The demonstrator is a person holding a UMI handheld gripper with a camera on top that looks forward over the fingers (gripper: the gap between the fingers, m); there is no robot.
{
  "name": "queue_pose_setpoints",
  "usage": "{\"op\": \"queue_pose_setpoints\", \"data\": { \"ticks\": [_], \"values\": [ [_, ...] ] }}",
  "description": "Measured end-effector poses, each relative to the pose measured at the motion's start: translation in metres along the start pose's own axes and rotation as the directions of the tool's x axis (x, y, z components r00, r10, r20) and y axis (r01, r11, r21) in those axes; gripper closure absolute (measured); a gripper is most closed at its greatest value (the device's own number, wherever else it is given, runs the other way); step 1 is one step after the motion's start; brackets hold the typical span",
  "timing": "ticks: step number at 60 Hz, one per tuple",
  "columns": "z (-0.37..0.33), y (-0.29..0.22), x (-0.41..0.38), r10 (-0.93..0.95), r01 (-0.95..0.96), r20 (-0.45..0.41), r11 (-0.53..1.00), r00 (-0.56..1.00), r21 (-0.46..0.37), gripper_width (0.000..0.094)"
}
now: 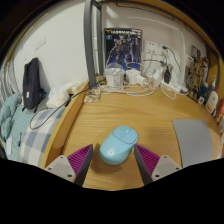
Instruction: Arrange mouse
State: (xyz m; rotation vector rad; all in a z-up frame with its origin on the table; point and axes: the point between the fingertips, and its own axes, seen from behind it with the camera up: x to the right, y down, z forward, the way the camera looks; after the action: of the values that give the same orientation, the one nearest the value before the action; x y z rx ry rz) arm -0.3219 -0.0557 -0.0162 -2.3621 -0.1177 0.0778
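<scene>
While the jaws stand spread with a gap at either side, the light blue mouse [118, 145] rests on the wooden worktop [110, 115] between the pink pads [78, 160], just ahead of the fingertips. A grey mat [195, 141] lies off to the right, and beyond, cables [150, 82] and a poster [124, 48] line the wall.

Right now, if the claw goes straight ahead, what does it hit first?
The light blue mouse. It lies on the wooden desk just ahead of the open claw, roughly centred between the fingers. Exact gap is hard to judge.
</scene>
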Motion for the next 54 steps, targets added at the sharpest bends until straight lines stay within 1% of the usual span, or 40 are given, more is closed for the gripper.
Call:
{"op": "queue_pose_setpoints", "data": {
  "ticks": [10,16,20,23,25,26,27,30,34,35,36,37,38,41,43,44,50,54],
  "values": [
    [0.021,-0.017,-0.014,-0.011,0.011,-0.003,1.000,1.000,-0.005,0.0114],
    [0.028,-0.025,-0.021,-0.018,0.018,-0.001,1.000,1.000,-0.002,0.0142],
    [0.030,-0.027,-0.024,-0.017,0.017,-0.002,1.000,1.000,0.001,0.0203],
    [0.032,-0.029,-0.023,-0.014,0.015,-0.007,1.000,1.000,0.004,0.0274],
    [0.032,-0.029,-0.023,-0.015,0.015,-0.008,1.000,1.000,0.008,0.0303],
    [0.032,-0.029,-0.024,-0.016,0.016,-0.009,1.000,1.000,0.011,0.0374],
    [0.032,-0.029,-0.025,-0.018,0.018,-0.005,1.000,1.000,0.015,0.0409],
    [0.032,-0.030,-0.025,-0.025,0.025,-0.004,0.999,1.000,0.027,0.0412],
    [0.032,-0.028,-0.027,-0.034,0.034,0.002,0.999,0.999,0.042,0.0466],
    [0.032,-0.029,-0.026,-0.038,0.037,0.006,0.998,0.999,0.044,0.0454],
    [0.032,-0.028,-0.027,-0.036,0.035,0.010,0.998,0.999,0.043,0.0513],
    [0.032,-0.028,-0.027,-0.033,0.032,0.015,0.999,0.999,0.042,0.0505],
    [0.032,-0.028,-0.027,-0.032,0.031,0.019,0.999,0.999,0.041,0.0550],
    [0.032,-0.028,-0.027,-0.053,0.052,0.026,0.998,0.998,0.038,0.0599],
    [0.032,-0.027,-0.027,-0.067,0.066,0.031,0.997,0.997,0.035,0.0590],
    [0.032,-0.027,-0.028,-0.068,0.067,0.034,0.997,0.997,0.039,0.0632],
    [0.032,-0.028,-0.029,-0.068,0.066,0.062,0.997,0.996,0.034,0.0633],
    [0.027,-0.030,-0.032,-0.069,0.068,0.105,0.998,0.992,0.020,0.0632]
  ]
}}
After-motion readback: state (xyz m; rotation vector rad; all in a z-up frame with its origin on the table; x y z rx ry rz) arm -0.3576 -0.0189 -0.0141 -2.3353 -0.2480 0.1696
